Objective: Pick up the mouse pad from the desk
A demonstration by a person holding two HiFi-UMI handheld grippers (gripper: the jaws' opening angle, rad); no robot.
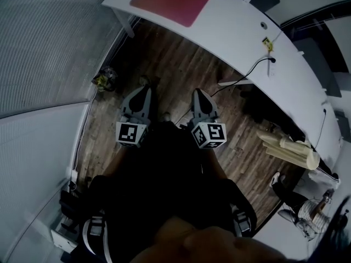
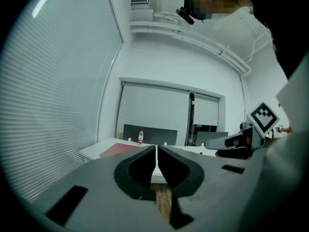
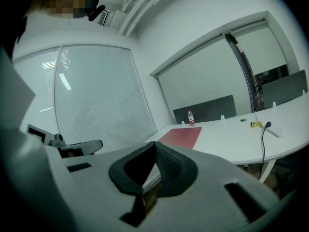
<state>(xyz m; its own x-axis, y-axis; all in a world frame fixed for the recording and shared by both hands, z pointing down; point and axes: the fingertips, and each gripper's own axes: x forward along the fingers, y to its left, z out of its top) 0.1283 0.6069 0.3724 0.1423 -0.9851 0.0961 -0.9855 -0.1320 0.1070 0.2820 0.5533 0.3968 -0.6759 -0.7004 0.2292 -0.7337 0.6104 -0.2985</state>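
Approach comes first: left claw (image 2: 157, 152) and right claw (image 3: 155, 150), both pressed together and empty, hang well short of the red mouse pad (image 1: 171, 1) lying flat near one end of the white worktop (image 1: 241, 37); spread one, then nip an edge.

Ahead of the left claw (image 1: 143, 87) and the right claw (image 1: 197, 93), and well apart from both, we see a white bench (image 1: 236, 32) with a curved front edge. A red mouse pad (image 1: 171, 1) lies flat on it, ahead and between the two claws. Beyond the pad stands a small bottle (image 3: 191, 117). Further to the right claw's side lie a small yellow item (image 1: 267, 43) and a black cable (image 1: 249, 73), which drops over the edge towards the wooden floor (image 1: 175, 59) below the claws.
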